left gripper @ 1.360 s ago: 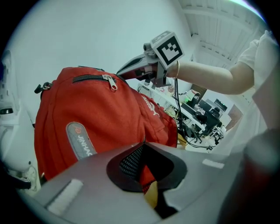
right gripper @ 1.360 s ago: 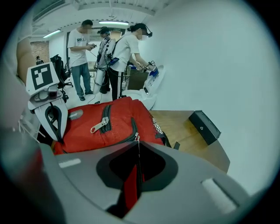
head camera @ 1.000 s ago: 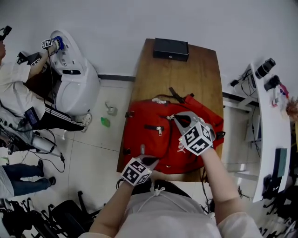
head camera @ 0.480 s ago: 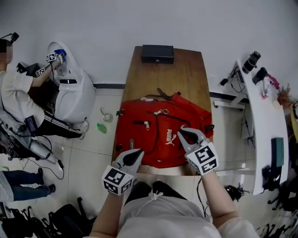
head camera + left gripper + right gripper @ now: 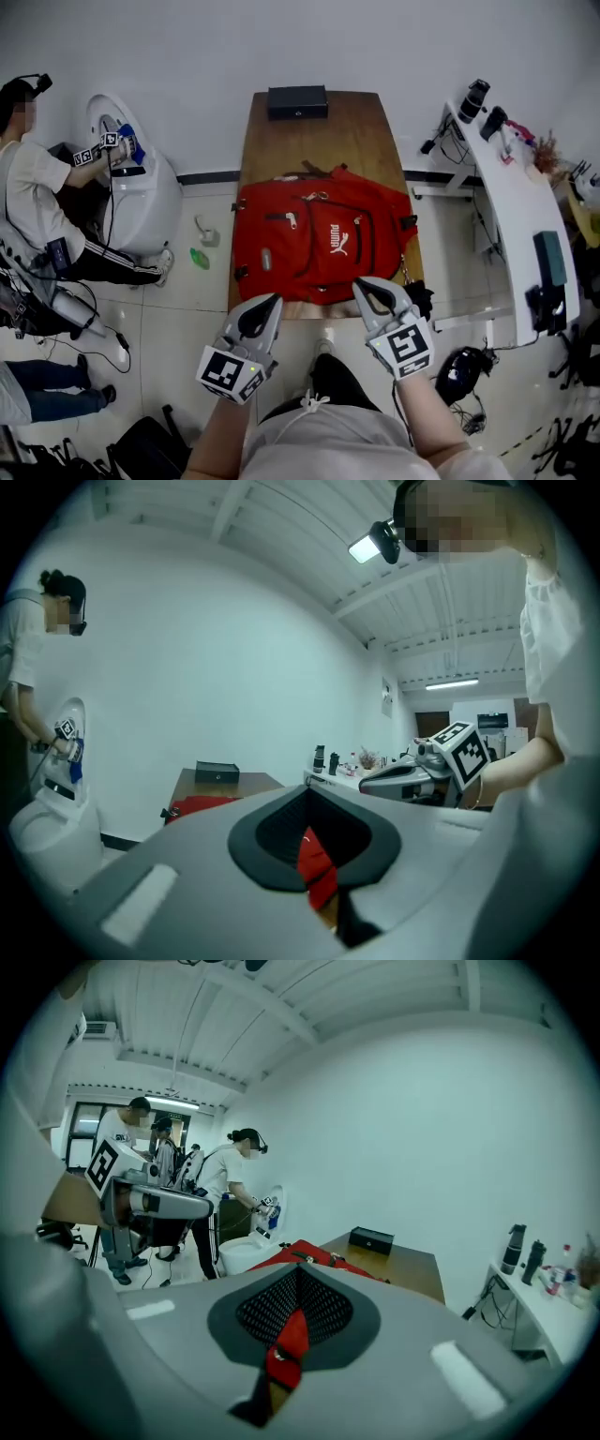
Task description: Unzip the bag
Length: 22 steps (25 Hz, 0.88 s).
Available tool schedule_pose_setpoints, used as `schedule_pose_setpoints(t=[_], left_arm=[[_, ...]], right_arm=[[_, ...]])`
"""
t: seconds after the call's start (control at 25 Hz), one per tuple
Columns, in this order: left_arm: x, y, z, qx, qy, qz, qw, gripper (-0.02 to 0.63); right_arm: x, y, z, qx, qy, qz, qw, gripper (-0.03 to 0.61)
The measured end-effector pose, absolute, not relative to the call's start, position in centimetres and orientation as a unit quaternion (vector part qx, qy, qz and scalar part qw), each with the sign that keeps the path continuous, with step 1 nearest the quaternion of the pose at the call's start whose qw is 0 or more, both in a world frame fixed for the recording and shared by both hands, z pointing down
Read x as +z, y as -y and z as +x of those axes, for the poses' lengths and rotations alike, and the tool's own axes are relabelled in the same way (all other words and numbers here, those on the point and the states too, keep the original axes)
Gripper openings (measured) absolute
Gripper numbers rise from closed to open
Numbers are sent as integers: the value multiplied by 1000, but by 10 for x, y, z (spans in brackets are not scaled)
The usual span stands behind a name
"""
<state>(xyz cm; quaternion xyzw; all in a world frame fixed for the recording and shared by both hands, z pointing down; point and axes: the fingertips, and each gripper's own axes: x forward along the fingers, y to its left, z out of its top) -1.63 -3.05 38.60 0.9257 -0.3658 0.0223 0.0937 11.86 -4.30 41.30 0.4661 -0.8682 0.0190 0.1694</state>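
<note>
Nearest, left gripper and right gripper side by side, just short of the table at its near edge, each pinched to a thin slit on nothing. Both pulled back from the red bag since half a second ago. Bag flat mid-table, front face up, long axis crosswise. Beyond, black box at the far end.

black box on wooden table | white desk right
</note>
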Motion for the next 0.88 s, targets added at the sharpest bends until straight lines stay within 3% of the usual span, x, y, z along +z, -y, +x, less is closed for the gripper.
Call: schedule_pose_setpoints(t=[0.24, 0.44, 0.88], left_arm=[[381, -36, -37, 12, 360, 929, 82, 6], [391, -83, -45, 68, 355, 931, 50, 6], [372, -127, -50, 40, 369, 928, 46, 6]], right_arm=[[409, -44, 90, 14, 852, 500, 155, 8], [406, -98, 79, -9, 846, 506, 169, 8], [389, -137, 72, -4, 854, 504, 129, 8]])
